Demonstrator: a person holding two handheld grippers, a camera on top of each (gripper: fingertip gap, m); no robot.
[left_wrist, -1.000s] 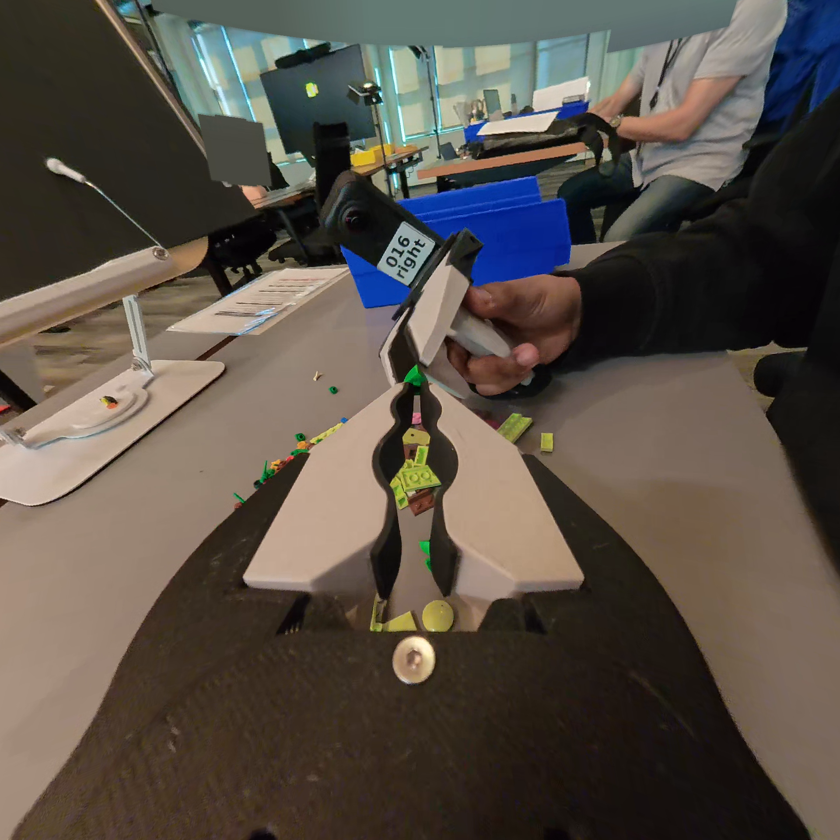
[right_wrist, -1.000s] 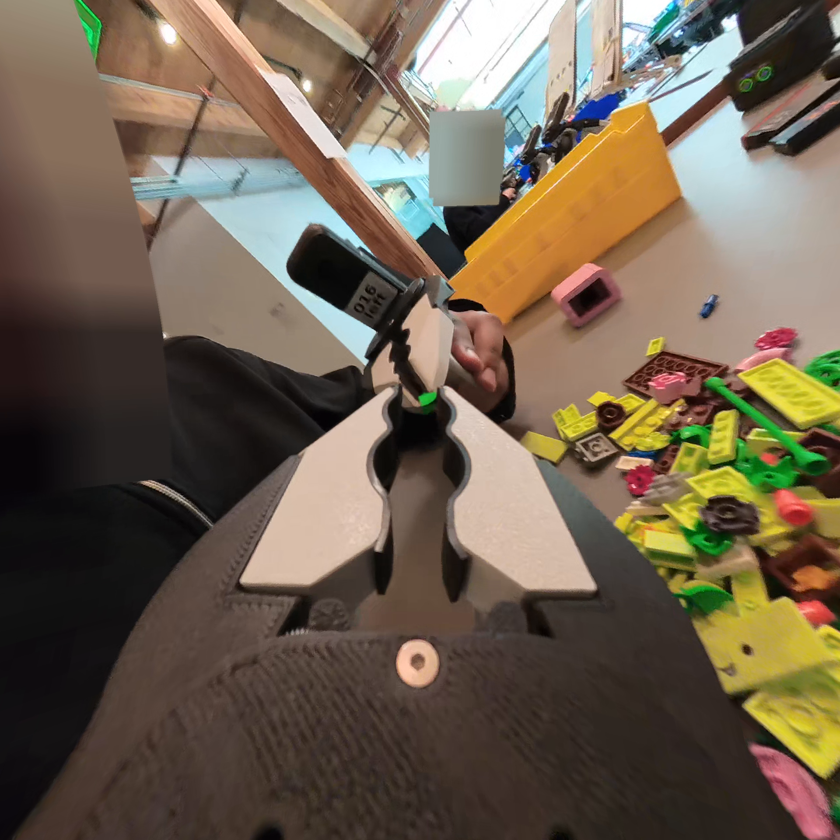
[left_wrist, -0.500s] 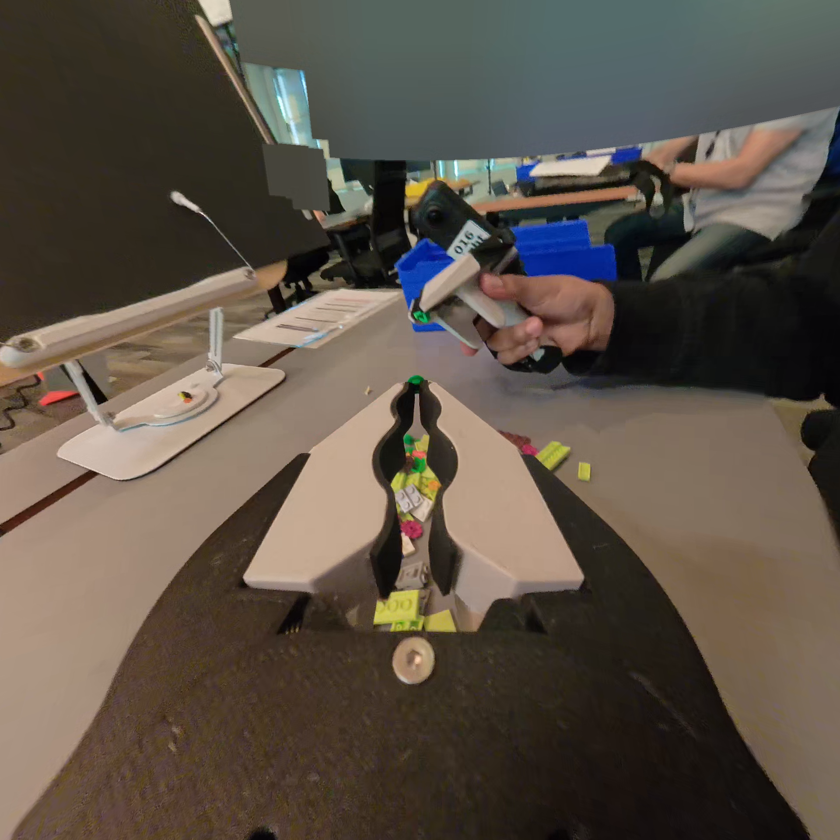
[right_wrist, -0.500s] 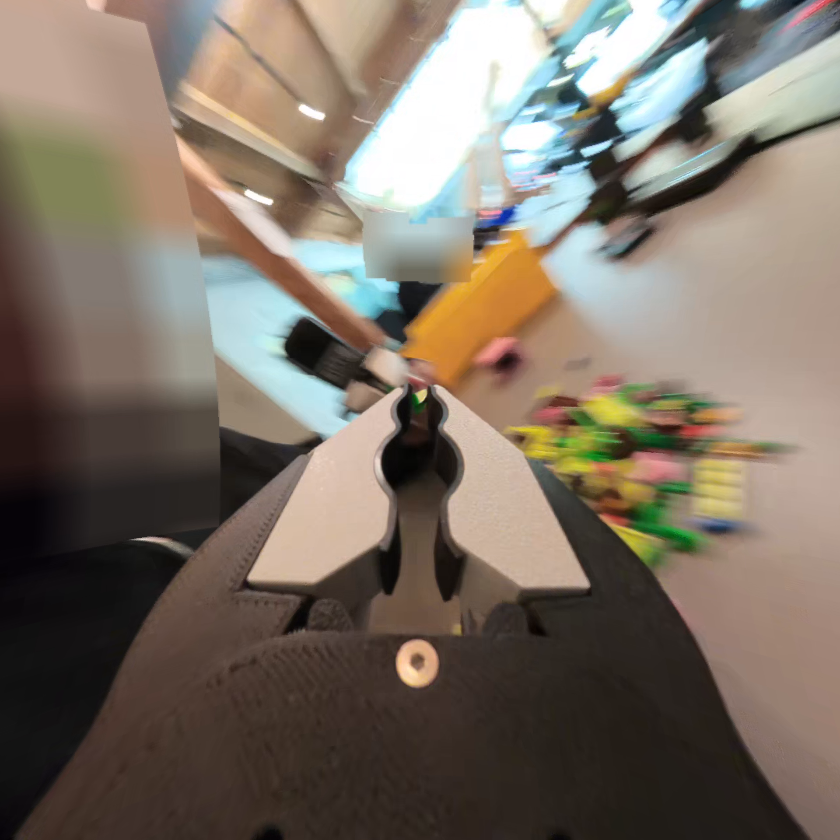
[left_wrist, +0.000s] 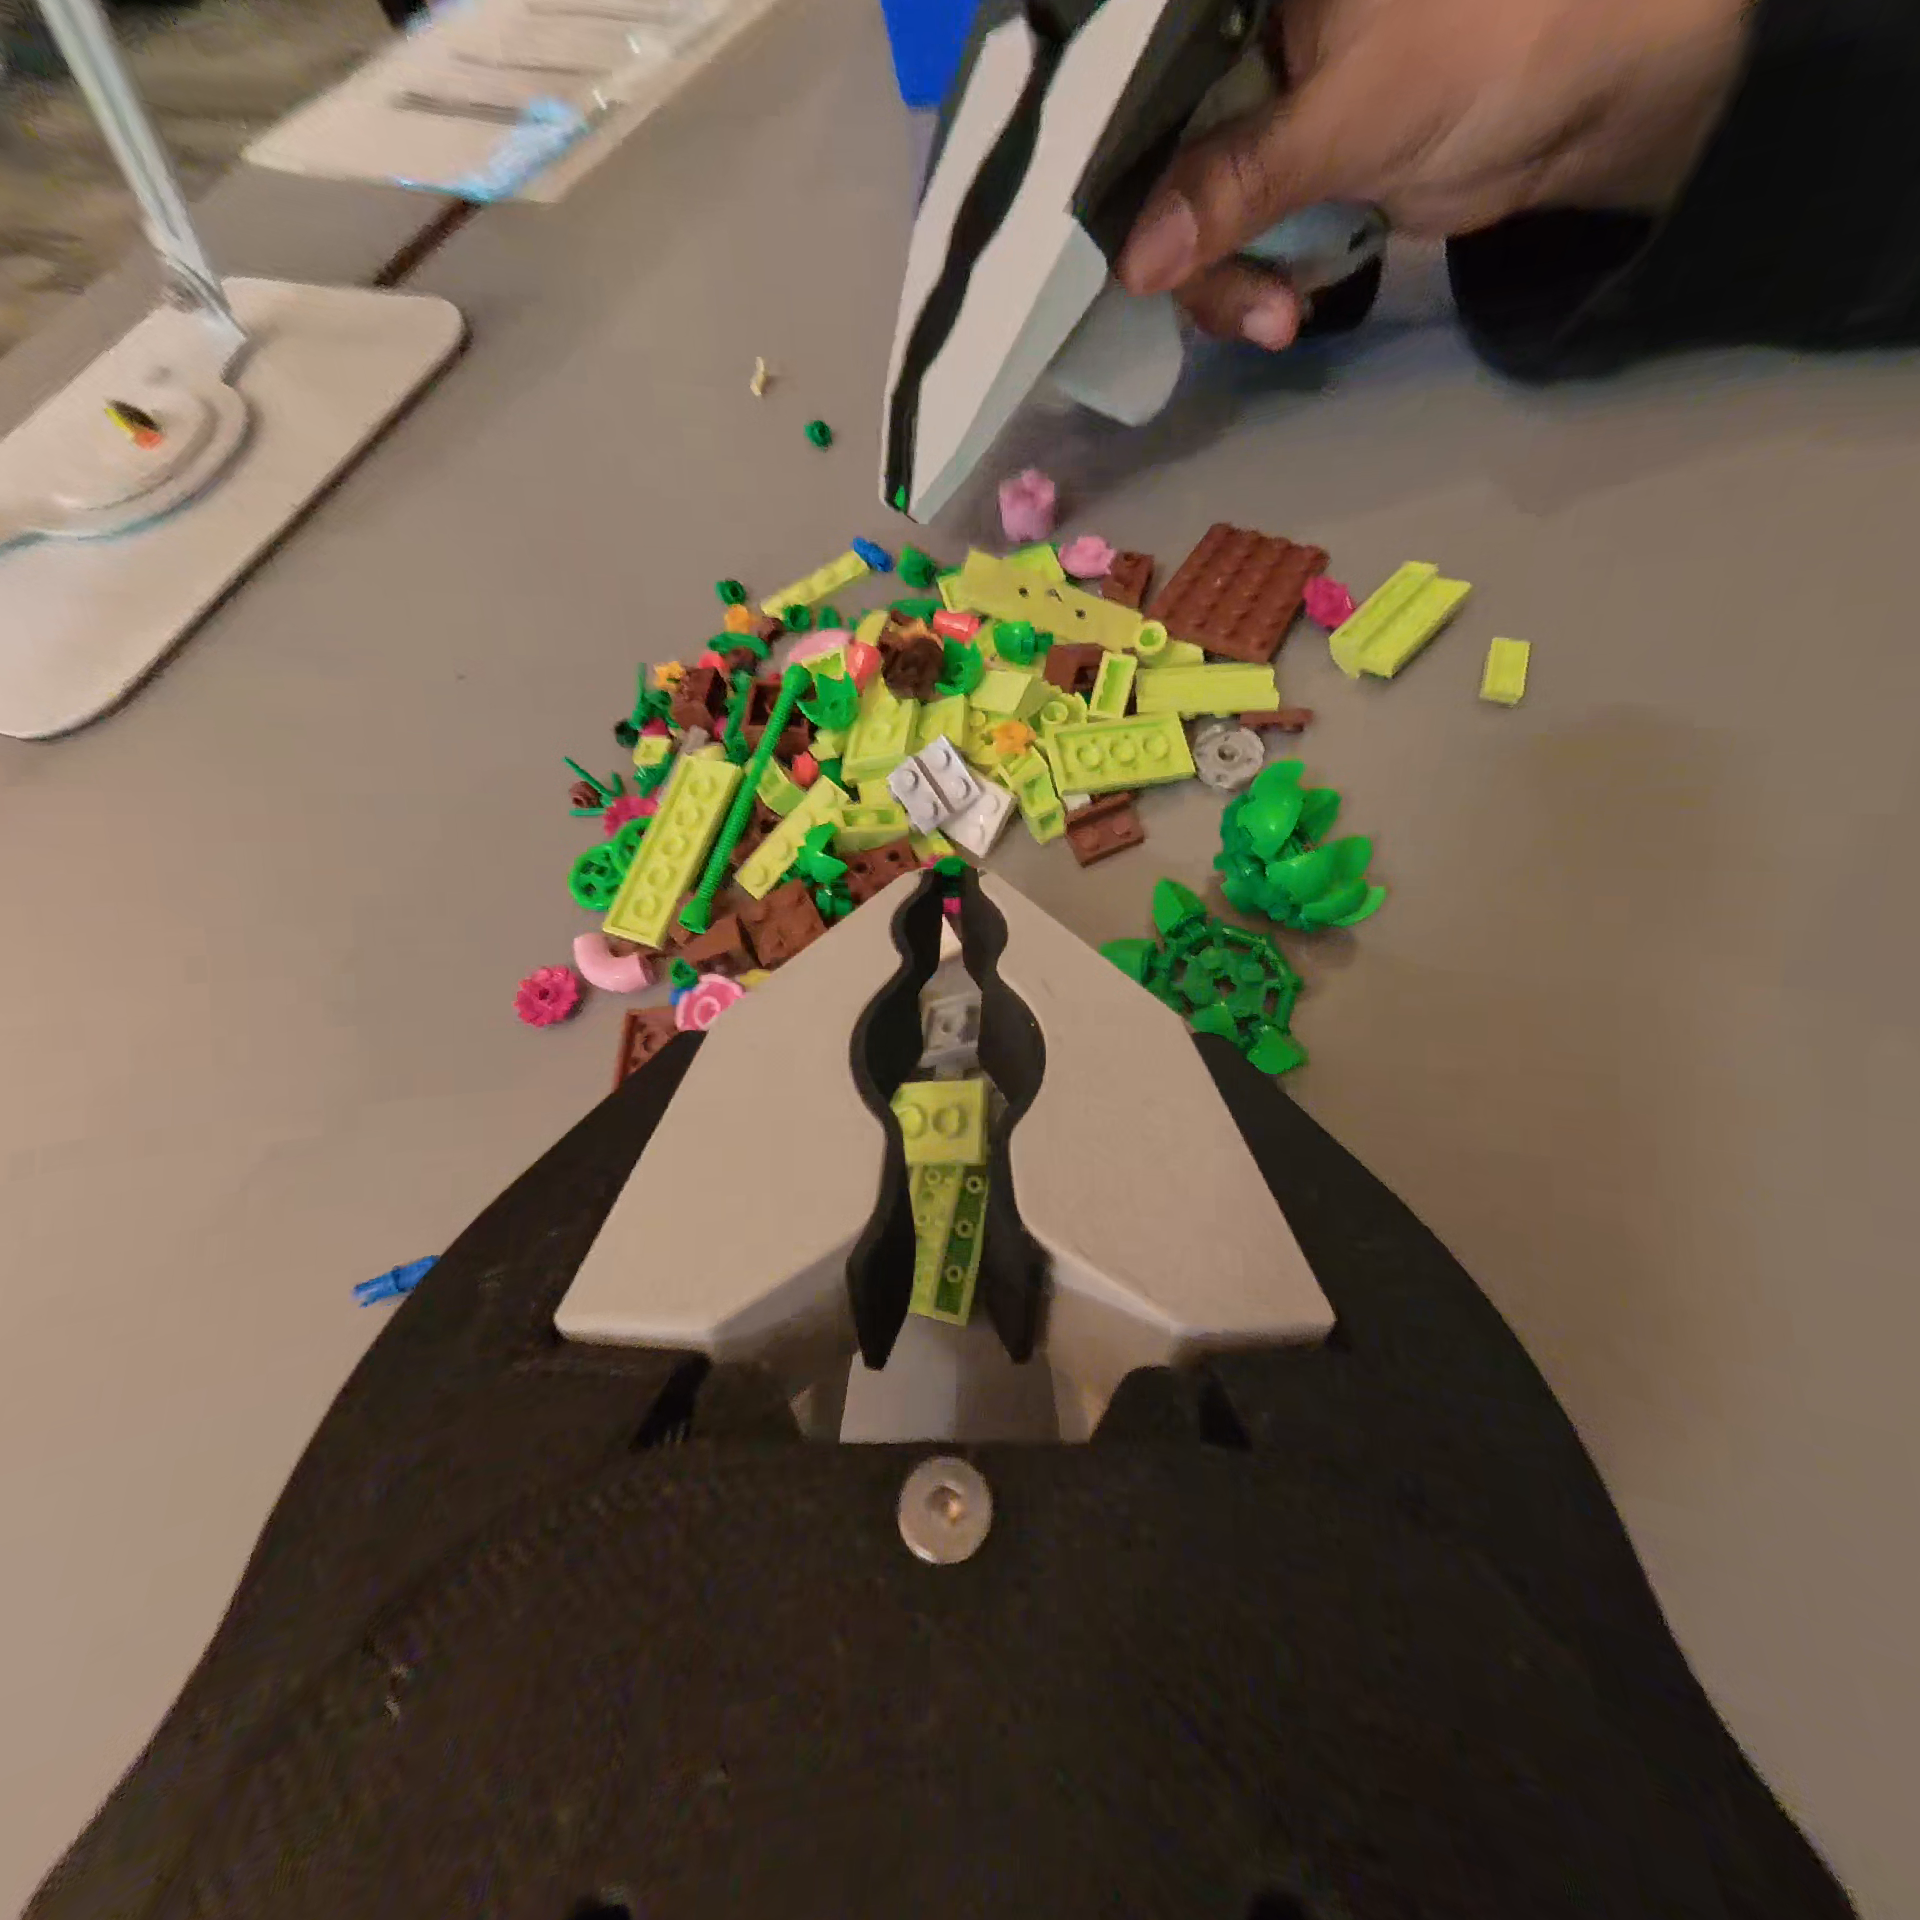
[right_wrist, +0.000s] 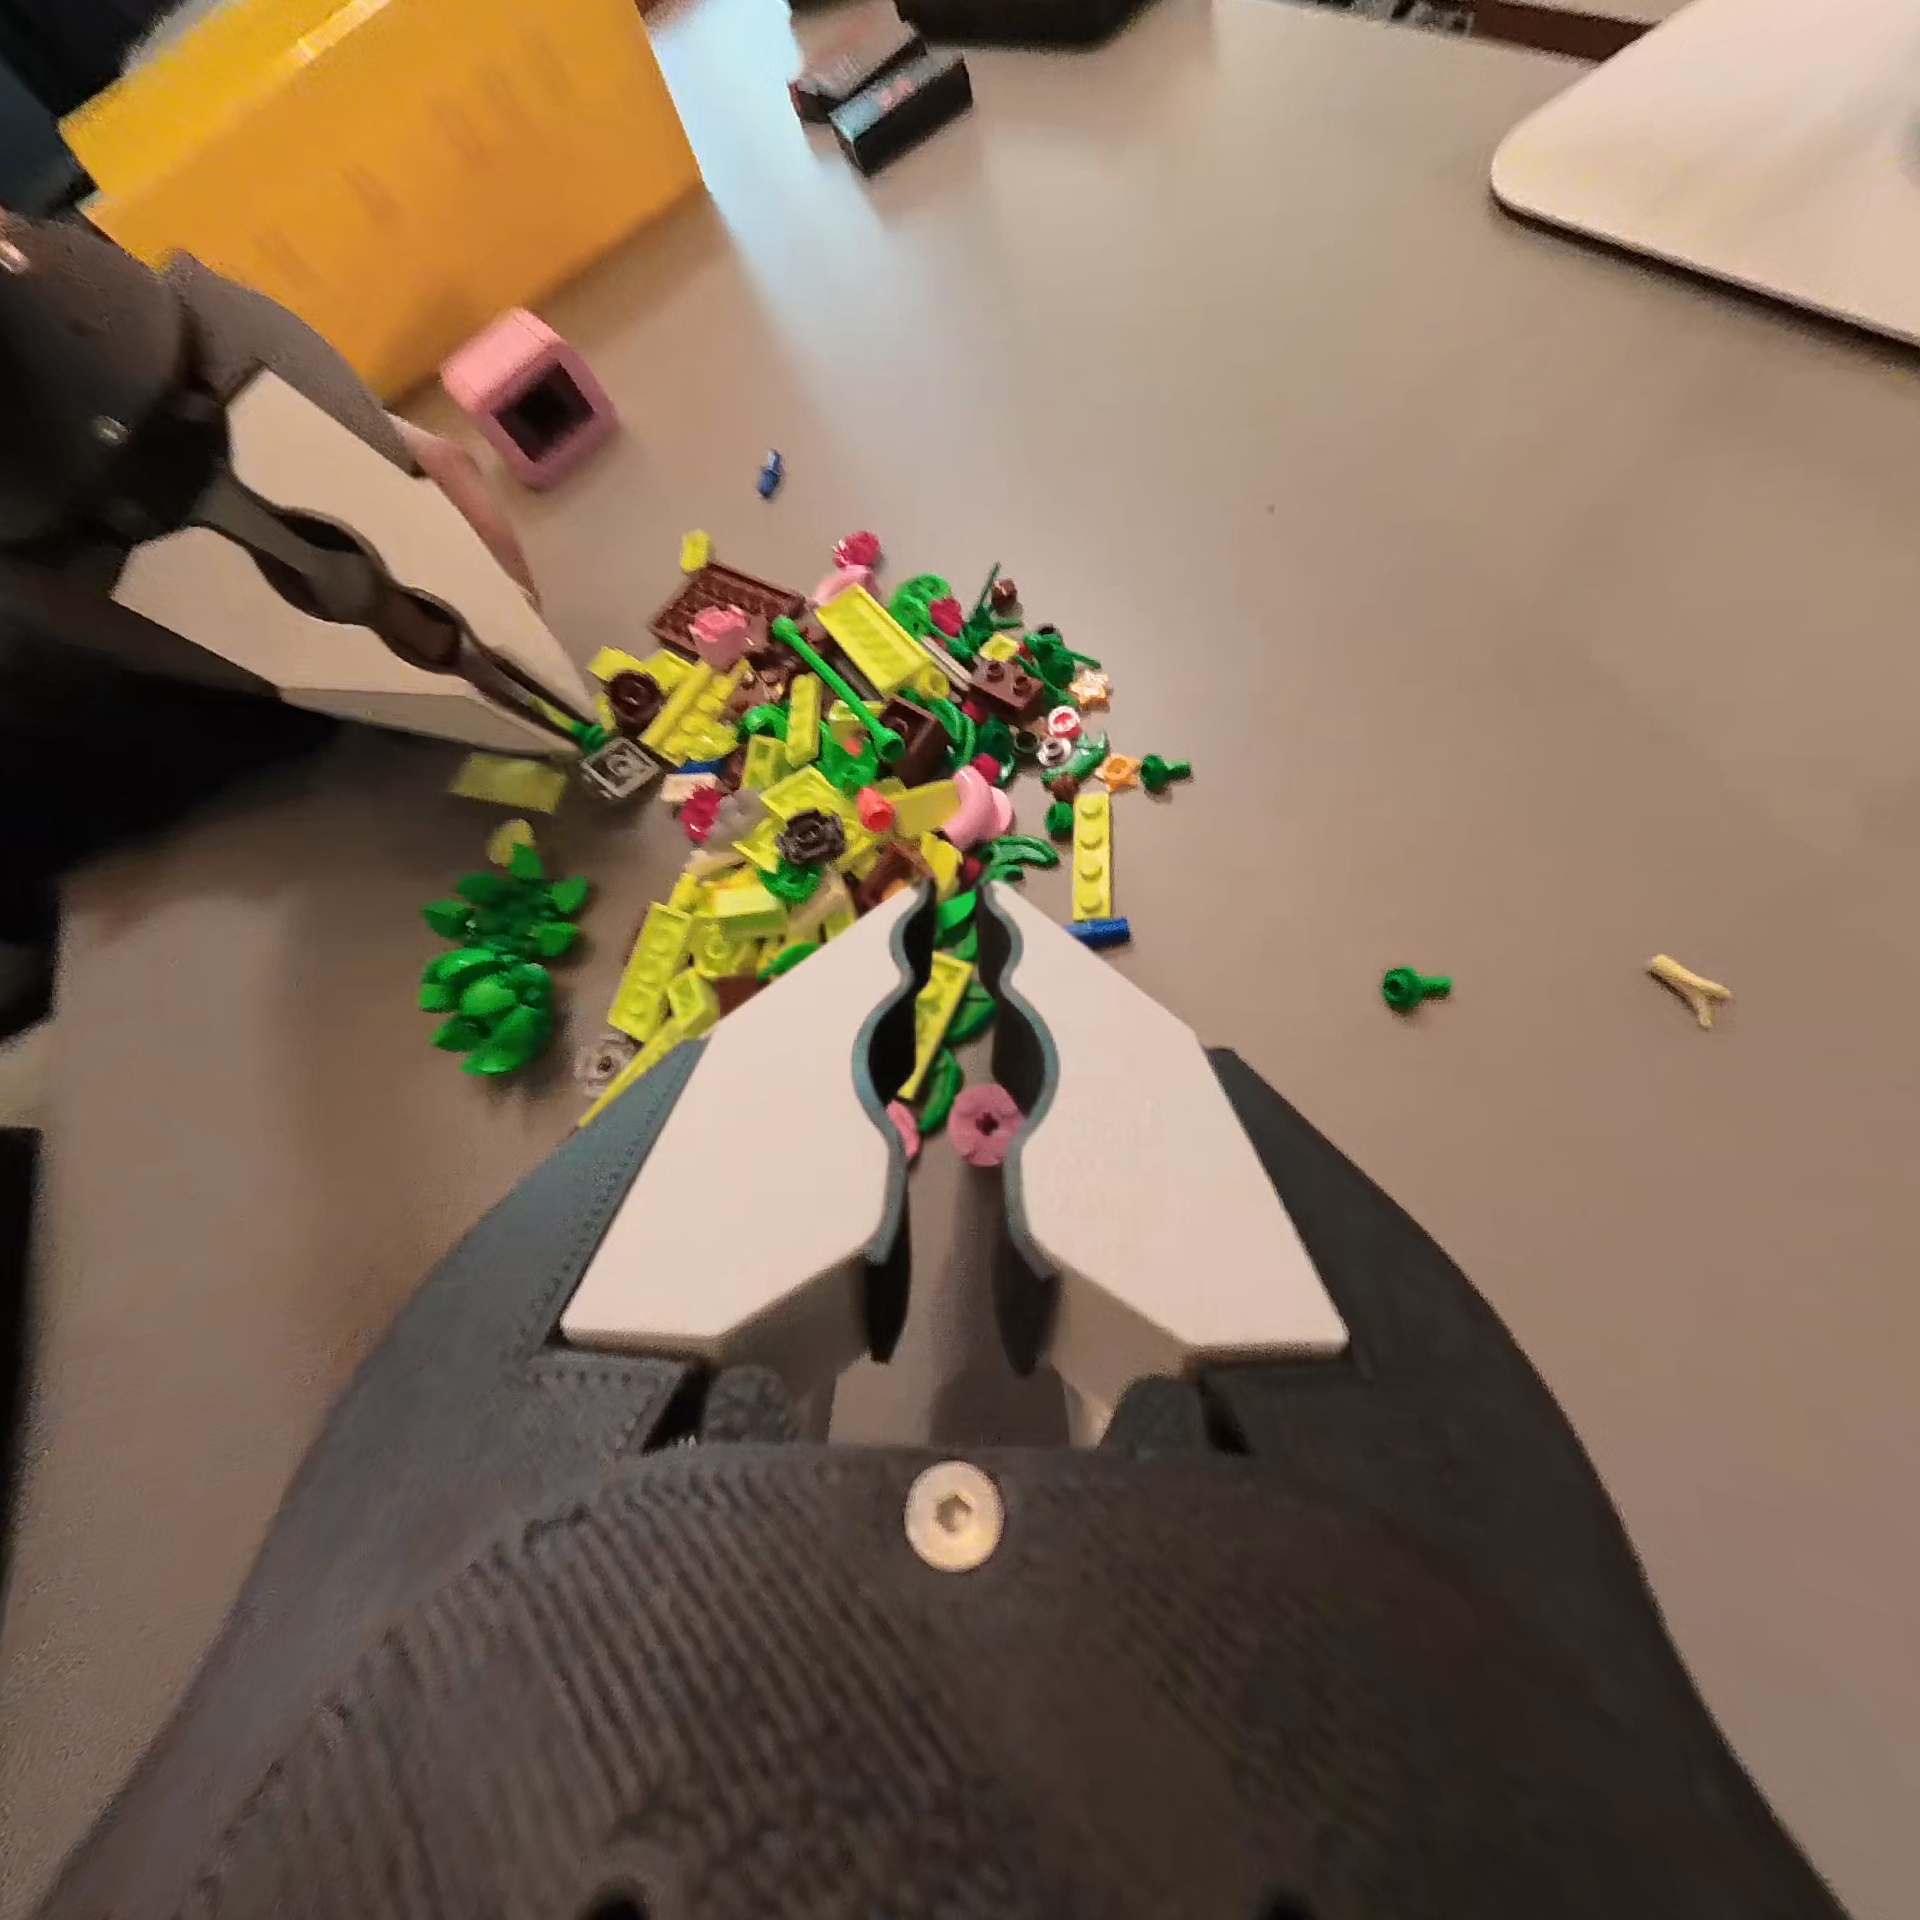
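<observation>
Now my left tool (left_wrist: 940, 883) and right tool (right_wrist: 951, 899) hang almost closed over the brick pile (left_wrist: 935, 717) on the tabletop (left_wrist: 1558, 1039), each seemingly pinching a green bit (left_wrist: 899, 497).

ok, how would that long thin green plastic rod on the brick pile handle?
The long thin green plastic rod looks round: probably rolls once nudged onto the grey table. It lies atop the loose brick pile, so likely light, easily flicked. Being so slim, it may slip from a pinch.
</observation>
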